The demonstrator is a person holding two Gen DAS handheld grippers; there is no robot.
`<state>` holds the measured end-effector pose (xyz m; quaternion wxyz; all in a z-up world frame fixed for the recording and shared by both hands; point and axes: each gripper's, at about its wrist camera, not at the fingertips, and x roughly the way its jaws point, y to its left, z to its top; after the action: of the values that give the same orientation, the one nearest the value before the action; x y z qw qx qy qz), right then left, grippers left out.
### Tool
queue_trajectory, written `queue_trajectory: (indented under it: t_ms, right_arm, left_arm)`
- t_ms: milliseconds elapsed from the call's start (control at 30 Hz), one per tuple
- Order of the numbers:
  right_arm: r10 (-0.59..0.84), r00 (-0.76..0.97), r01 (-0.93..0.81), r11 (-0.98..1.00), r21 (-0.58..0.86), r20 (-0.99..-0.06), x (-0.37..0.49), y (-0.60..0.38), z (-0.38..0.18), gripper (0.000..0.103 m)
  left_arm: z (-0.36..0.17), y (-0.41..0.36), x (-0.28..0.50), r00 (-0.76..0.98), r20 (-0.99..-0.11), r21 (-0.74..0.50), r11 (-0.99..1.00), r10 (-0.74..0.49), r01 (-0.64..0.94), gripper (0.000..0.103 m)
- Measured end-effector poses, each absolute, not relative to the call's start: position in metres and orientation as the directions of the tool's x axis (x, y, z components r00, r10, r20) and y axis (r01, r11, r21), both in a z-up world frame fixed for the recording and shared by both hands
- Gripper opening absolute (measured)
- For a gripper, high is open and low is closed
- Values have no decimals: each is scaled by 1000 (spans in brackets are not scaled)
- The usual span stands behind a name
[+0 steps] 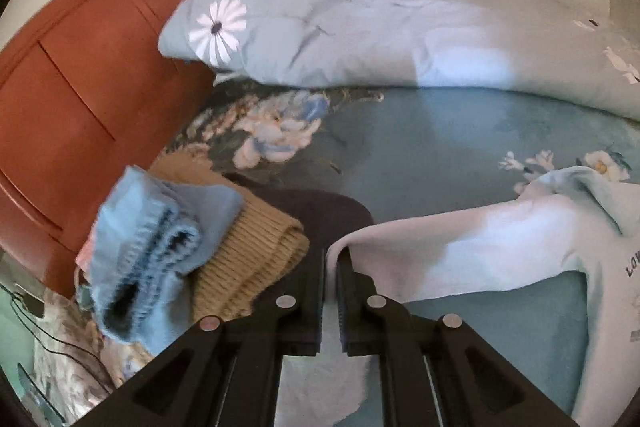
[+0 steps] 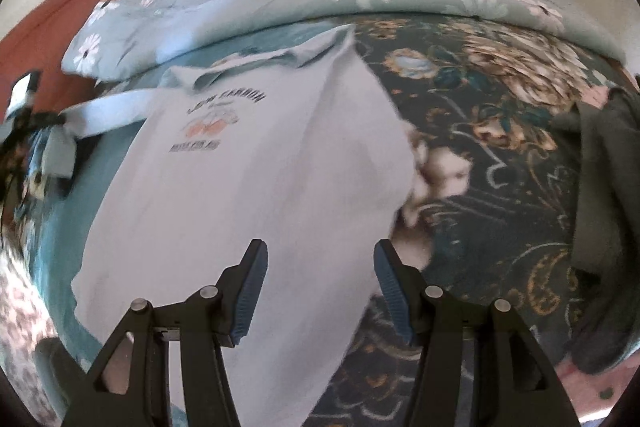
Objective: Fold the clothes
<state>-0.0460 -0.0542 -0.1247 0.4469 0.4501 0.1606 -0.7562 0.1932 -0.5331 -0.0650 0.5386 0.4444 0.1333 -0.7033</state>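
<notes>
A pale blue sweatshirt [image 2: 256,163] with a dark printed logo lies spread on the bed, chest side up. In the left wrist view its sleeve [image 1: 460,255] stretches from the body at the right to my left gripper [image 1: 331,261]. That gripper is shut on the sleeve's cuff, which is pinched between the black fingers and lifted off the bedding. In the right wrist view the same sleeve [image 2: 108,111] is drawn out toward the left edge. My right gripper [image 2: 320,251] hovers over the sweatshirt's lower part, open, with nothing between its blue pads.
A pile of folded clothes lies at the left: a light blue denim piece [image 1: 152,239], a tan knit [image 1: 256,251] and a dark garment [image 1: 320,215]. A red-brown headboard [image 1: 80,67] stands behind. A daisy-print duvet [image 1: 320,27] is bunched at the back. A dark grey garment [image 2: 604,227] lies at the right.
</notes>
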Motion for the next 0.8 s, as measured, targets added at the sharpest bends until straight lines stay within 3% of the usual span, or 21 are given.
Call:
queue_trajectory:
  t_ms: [100,167,233,367,567,633,700,800]
  right_arm:
    - [-527,-167,861,-490,138,-833,-31,-66,-129,57]
    - [-512,-160,880,-461,113,-844,-24,-75,-135,57]
    - [-496,-161,879,-465,104,-853,-24,-81,-143,57]
    - [-466,-173,876,-476,81,-867,-23,-90,-156,57]
    - [-441,-235,880,-475,3,-866,-18,-96,-159,57]
    - [-435,-257,878,-478,-21,-863,-18,-96,-159,47]
    - [-435,-268,871,-492,-22,-860,-22,-94,-157,29]
    - [-449,-245,856,-517,26,-860,-34,-88,-155,10]
  left_arm:
    - [-74,-527,193,-65,-789,240,-405,-610,882,11]
    - [-76,-518,194,-121,-806,185,-441,-579,878,31]
    - [-75,-504,197,-171,-810,138,-467,-560,874,61]
    - [-70,-469,207,-186,-794,113,-442,-579,890,63]
    - [-73,-398,229,-340,-792,-105,-435,-507,894,66]
    - [-81,-377,228,-368,-798,-138,-450,-478,882,66]
    - [-86,-362,226,-382,-802,-152,-461,-460,874,66]
    - [-92,-339,227,-407,-802,-187,-465,-436,865,66]
